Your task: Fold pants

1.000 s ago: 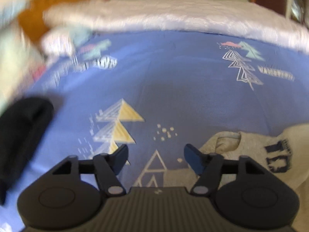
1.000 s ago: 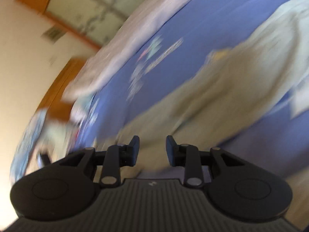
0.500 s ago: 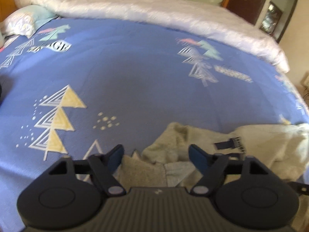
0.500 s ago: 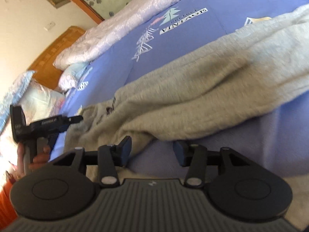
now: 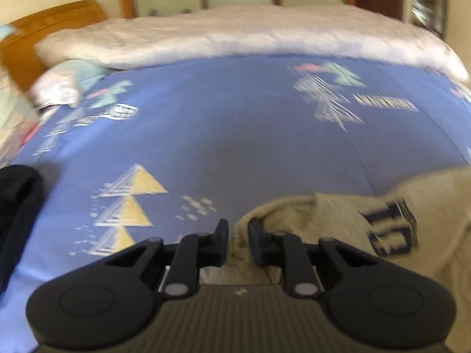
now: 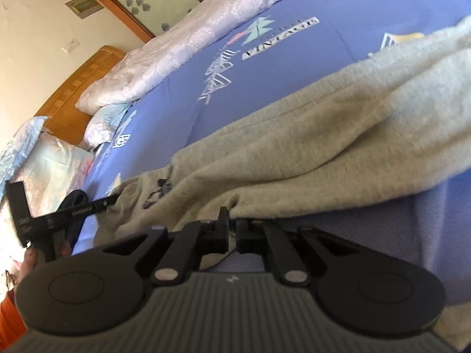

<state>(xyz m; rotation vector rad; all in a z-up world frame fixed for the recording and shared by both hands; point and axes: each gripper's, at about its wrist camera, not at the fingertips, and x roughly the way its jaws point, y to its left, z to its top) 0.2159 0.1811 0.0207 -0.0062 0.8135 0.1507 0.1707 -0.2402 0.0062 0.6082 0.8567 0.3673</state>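
The right gripper [image 6: 231,229] pinches the near edge of grey pants [image 6: 309,147] spread across a blue patterned bedsheet [image 6: 338,6]. At nine o'clock, the left gripper [image 6: 113,200] meets the waistband end. A pale quilt [image 6: 191,38] lies bunched at twelve o'clock.

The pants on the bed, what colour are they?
Light grey-beige pants with dark navy lettering; right wrist view shows them best.
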